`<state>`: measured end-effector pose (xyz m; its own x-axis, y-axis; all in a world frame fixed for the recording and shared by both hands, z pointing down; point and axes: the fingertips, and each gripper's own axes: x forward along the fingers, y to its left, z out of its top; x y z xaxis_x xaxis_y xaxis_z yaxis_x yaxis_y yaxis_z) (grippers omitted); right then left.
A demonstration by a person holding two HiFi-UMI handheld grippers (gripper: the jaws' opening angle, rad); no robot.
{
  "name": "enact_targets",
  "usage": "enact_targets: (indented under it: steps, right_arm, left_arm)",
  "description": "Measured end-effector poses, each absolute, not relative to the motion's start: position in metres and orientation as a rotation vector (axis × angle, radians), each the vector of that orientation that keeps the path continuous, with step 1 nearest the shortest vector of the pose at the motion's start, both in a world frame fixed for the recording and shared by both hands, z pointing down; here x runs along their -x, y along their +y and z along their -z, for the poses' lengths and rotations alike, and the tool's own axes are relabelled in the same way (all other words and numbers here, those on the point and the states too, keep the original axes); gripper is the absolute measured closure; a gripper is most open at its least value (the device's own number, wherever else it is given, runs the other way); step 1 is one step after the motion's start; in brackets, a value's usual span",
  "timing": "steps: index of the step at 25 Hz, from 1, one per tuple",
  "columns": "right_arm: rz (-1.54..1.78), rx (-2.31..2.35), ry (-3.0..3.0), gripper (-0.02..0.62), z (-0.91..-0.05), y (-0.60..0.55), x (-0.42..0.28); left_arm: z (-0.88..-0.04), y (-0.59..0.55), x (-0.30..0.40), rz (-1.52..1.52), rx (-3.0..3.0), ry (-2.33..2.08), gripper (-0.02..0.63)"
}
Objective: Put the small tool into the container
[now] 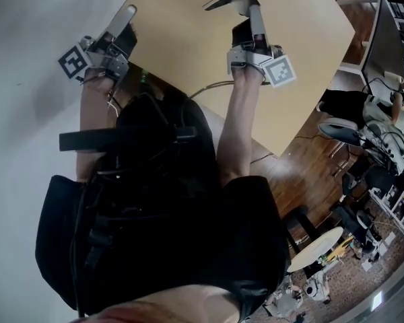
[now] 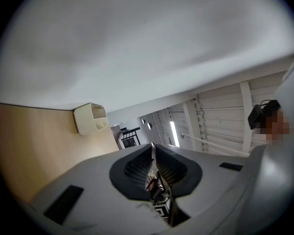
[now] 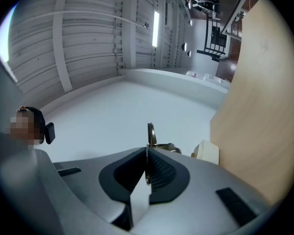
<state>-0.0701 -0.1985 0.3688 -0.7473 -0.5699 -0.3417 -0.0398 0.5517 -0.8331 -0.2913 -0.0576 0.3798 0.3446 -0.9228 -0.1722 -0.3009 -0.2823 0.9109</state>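
Nearest, at lower centre, the right tool pinches the small metal piece, the left tool is pressed together on nothing, and farther off at mid-left the cream container sits on the bench, apparently empty, so the drop-in looks still to do.

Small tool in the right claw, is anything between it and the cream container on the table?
Nothing visible does. The small tool sticks out of the shut right claw. The cream container sits beyond it to the right on the wooden table, partly hidden only by the claw's own body.
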Motion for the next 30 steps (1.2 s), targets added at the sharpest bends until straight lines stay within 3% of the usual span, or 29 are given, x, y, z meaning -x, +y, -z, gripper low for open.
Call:
enact_targets:
  steps: [21,30]
  right_arm:
    - [1.085,0.471,2.217,0.605,-0.387,-0.226,0.096]
    - [1.016,0.547,2.386,0.605,-0.405,-0.252,0.149]
  left_arm:
    - [-0.397,-0.056,0.292,0.836,-1.754,-1.124,0.583]
    - [-0.409,-0.064,0.298,0.876,-1.727,-1.085,0.583]
